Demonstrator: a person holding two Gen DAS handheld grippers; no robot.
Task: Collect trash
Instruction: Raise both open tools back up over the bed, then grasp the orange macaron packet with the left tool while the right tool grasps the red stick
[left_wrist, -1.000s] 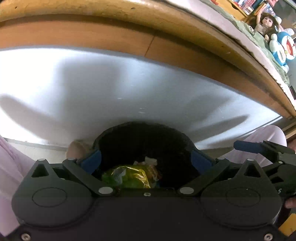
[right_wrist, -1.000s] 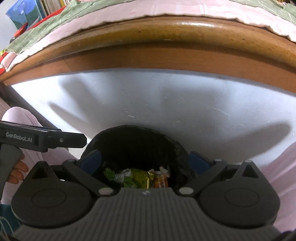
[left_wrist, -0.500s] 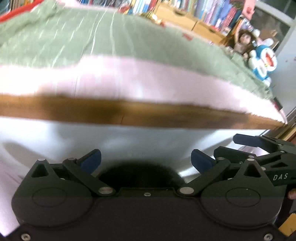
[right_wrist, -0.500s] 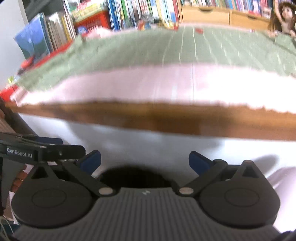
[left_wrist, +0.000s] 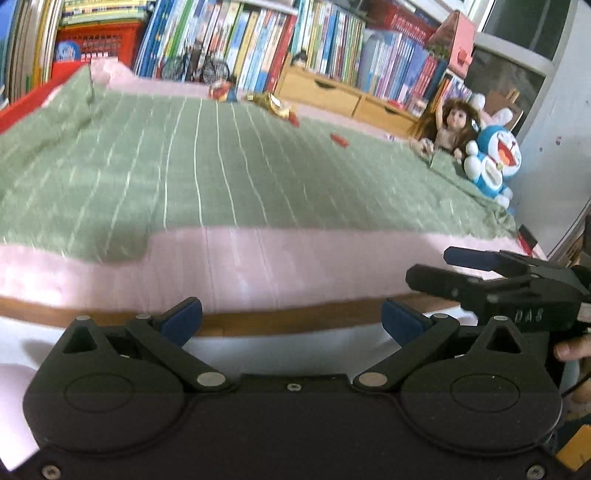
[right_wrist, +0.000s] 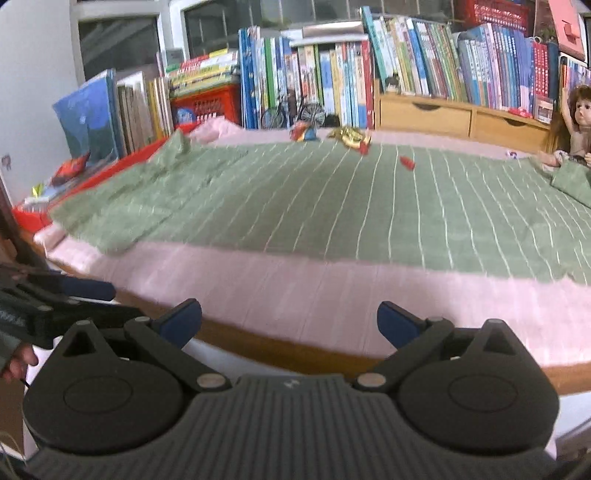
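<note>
While I hold both tools low at the near edge of a bed, my left tongs (left_wrist: 291, 319) stand wide apart with nothing between their blue tips, and my right tongs (right_wrist: 289, 317) are spread just as wide and likewise empty. In the left view the right tool shows at the right edge, with fingertips of the person's hand (left_wrist: 570, 349) behind it; in the right view the left tool shows at the left edge.

Just beyond the tips runs the brown wooden bed frame (right_wrist: 280, 349), with a pink sheet (right_wrist: 332, 291) above it. Past that lies a green blanket (right_wrist: 369, 206) with thin white stripes, covering most of the bed.

The trash lies well away, near the far side of the bed. A small red scrap (right_wrist: 407, 162) sits on the green blanket. Farther back is a crumpled gold wrapper (right_wrist: 349, 136) with a red end, and to its left a red and blue wrapper (right_wrist: 303, 133).

At the right end of the bed sit a brown-haired doll (left_wrist: 452, 127) and, just beside it, a blue and white cat toy (left_wrist: 493, 162).

Behind the bed, rows of upright books (right_wrist: 325, 74) line the wall, with a red crate (right_wrist: 207, 105) and pale wooden drawers (right_wrist: 424, 110) among them.
</note>
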